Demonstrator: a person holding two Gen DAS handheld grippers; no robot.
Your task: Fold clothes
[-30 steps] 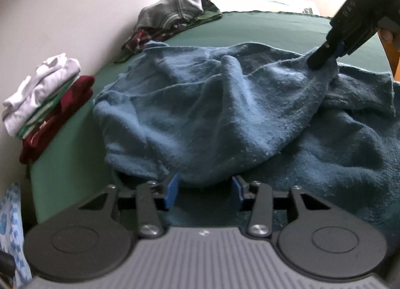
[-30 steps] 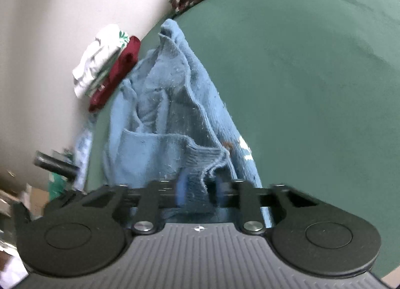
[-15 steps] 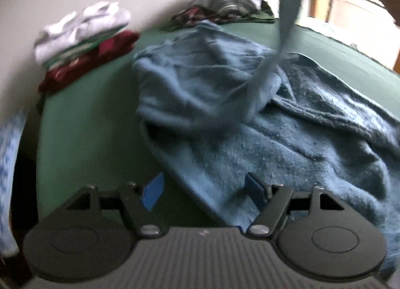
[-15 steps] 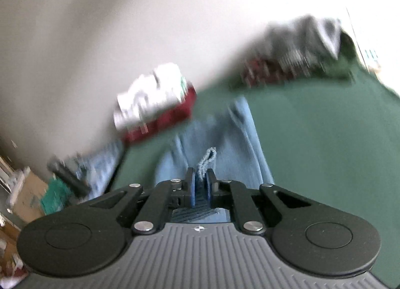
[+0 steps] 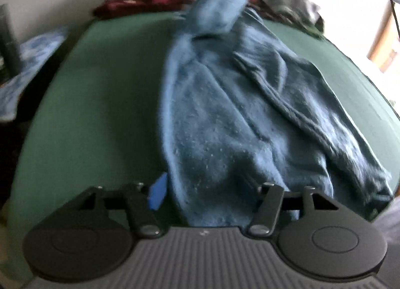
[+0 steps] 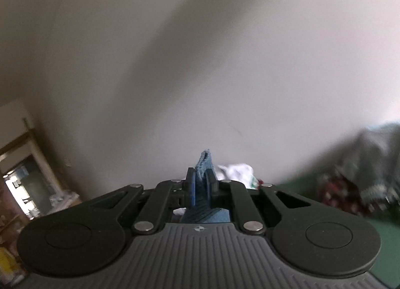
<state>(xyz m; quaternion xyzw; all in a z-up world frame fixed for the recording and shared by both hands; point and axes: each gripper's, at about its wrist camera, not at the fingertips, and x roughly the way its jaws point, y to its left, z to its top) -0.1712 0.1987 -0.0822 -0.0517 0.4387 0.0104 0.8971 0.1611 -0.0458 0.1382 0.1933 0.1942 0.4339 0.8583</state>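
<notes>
Towel [image 5: 237, 119]: blue, fuzzy, rumpled terry.

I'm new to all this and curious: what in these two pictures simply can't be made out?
- Left wrist view: the left gripper's right-hand pad, hidden under the blue garment; its jaws are closing.
- Left wrist view: the garment's raised end, cut off by the top edge.
- Right wrist view: the far clothes pile, blurred.

You face a plain pale wall [image 6: 200, 51] — daylight glares at the far right past a wooden frame [image 5: 380, 39]. A green tabletop [image 5: 100, 104] spreads below; cluttered shelves [image 6: 27, 184] stand left.
</notes>
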